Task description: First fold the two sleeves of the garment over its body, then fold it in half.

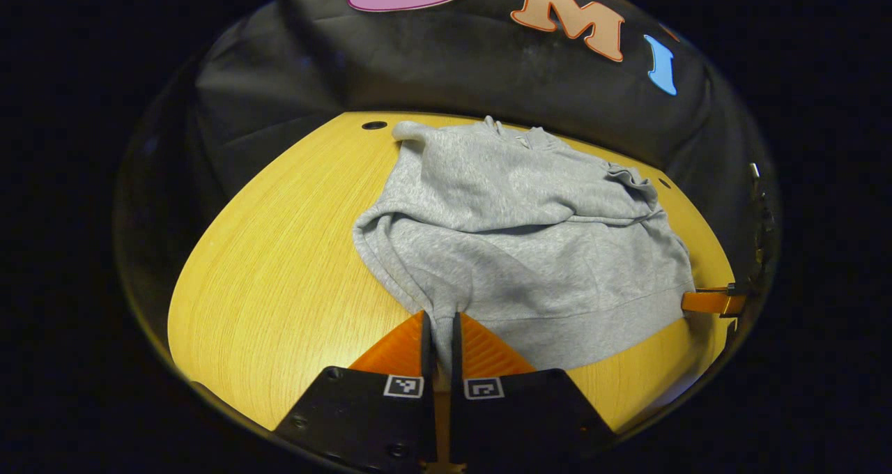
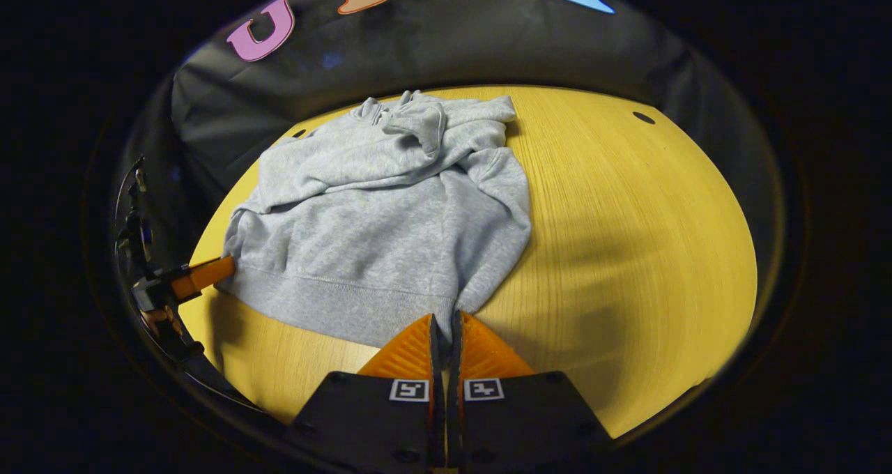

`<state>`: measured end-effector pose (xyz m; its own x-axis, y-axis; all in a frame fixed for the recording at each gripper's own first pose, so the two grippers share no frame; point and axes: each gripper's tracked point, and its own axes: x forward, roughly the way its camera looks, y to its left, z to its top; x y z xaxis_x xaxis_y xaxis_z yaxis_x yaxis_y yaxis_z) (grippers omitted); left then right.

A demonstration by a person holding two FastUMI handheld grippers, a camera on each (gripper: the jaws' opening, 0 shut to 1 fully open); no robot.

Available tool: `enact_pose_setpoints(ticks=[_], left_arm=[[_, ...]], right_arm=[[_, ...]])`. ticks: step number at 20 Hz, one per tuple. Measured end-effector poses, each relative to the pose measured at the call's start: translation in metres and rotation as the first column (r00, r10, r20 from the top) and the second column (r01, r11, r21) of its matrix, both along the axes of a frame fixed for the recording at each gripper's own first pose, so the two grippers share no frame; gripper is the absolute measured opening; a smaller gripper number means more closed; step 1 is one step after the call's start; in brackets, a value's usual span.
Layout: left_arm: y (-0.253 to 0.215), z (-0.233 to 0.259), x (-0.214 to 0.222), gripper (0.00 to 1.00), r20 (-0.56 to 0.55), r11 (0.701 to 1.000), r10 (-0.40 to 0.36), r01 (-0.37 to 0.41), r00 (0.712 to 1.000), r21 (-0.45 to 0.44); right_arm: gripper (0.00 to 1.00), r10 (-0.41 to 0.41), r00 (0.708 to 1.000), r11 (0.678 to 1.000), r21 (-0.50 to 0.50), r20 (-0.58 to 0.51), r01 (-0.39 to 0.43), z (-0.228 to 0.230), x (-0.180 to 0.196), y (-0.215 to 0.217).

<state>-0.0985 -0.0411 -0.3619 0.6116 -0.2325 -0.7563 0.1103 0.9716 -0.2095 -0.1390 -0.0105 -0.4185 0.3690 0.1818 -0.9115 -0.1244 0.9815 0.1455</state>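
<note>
garment point(image 1: 516, 237) hem corners pinched, both tongs point(image 1: 439, 320) point(image 2: 444, 320)

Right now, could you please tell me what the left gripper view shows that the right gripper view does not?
Left gripper view: the left gripper up close, jaws shut on one hem corner of the grey hoodie, with the right gripper far off at the other corner. Right gripper view: the reverse, with the right gripper close and shut on its corner, and the left gripper distant. Shared: the hoodie, sleeves folded over its body, on the yellow table.
</note>
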Motion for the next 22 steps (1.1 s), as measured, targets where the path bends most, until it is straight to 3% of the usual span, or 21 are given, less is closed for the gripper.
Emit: enact_pose_setpoints(ticks=[1, 6, 14, 22], left_arm=[[-0.001, 0.001, 0.001, 0.01, -0.006, 1.000, 0.009, -0.009, 1.000, -0.006], [-0.002, 0.002, -0.009, 0.00, -0.054, 1.000, 0.012, -0.013, 0.998, -0.023], [0.000, 0.007, -0.010, 0.00, -0.109, 0.999, 0.013, -0.017, 0.994, -0.041], [-0.004, 0.043, 0.009, 0.00, -0.059, 0.997, 0.023, -0.028, 0.998, -0.075]], right_arm=[[0.04, -0.008, 1.000, 1.000, 0.000, -0.005, 0.008, 0.002, -0.001, 0.000], [0.04, -0.069, 0.996, 0.996, 0.049, -0.054, 0.072, 0.010, -0.005, 0.000], [0.04, -0.029, 0.994, 0.996, 0.079, -0.104, 0.037, 0.021, -0.005, 0.002], [0.04, -0.063, 0.997, 0.977, 0.200, -0.052, 0.073, 0.066, 0.017, 0.020]])
